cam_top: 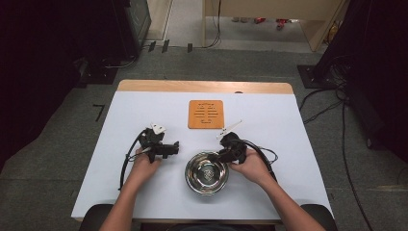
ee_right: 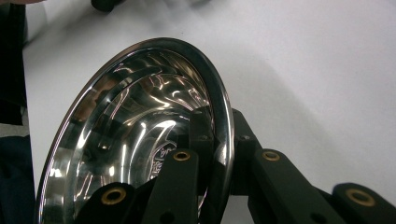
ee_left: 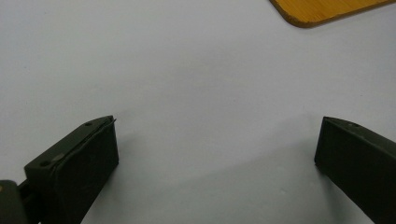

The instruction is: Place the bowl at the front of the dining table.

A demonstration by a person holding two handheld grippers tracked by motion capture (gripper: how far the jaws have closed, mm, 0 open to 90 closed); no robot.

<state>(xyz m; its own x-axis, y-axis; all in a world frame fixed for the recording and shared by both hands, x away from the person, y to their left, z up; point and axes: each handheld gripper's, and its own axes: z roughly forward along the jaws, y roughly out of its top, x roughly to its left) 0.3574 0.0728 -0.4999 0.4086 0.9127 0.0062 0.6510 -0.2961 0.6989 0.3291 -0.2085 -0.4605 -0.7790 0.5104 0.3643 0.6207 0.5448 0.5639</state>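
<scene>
Writing: an engraved mark on the steel bowl's [ee_right: 140, 126] floor, too small to read.
Right gripper [ee_right: 219, 135]: clamped on the bowl's rim, one jaw inside, one outside.
Left gripper [ee_left: 215, 154]: jaws wide, nothing between; bowl well apart, towards the right gripper.
Wooden trivet [cam_top: 205, 114]: beyond both grippers.

Table [cam_top: 269, 144]: white top, bare wood strip along its far edge, sits mid-frame in the high view over grey carpet. My steel bowl [cam_top: 207, 174] rests on it low centre, near the front edge. Orange slotted mat [cam_top: 206, 114] lies flat above the bowl, upper centre of the top, well apart from it. In my left gripper view the mat's rounded corner [ee_left: 327, 11] sits at upper right, plain white surface everywhere else. In my right gripper view the bowl [ee_right: 135, 130] sits left of centre on the white top.
</scene>
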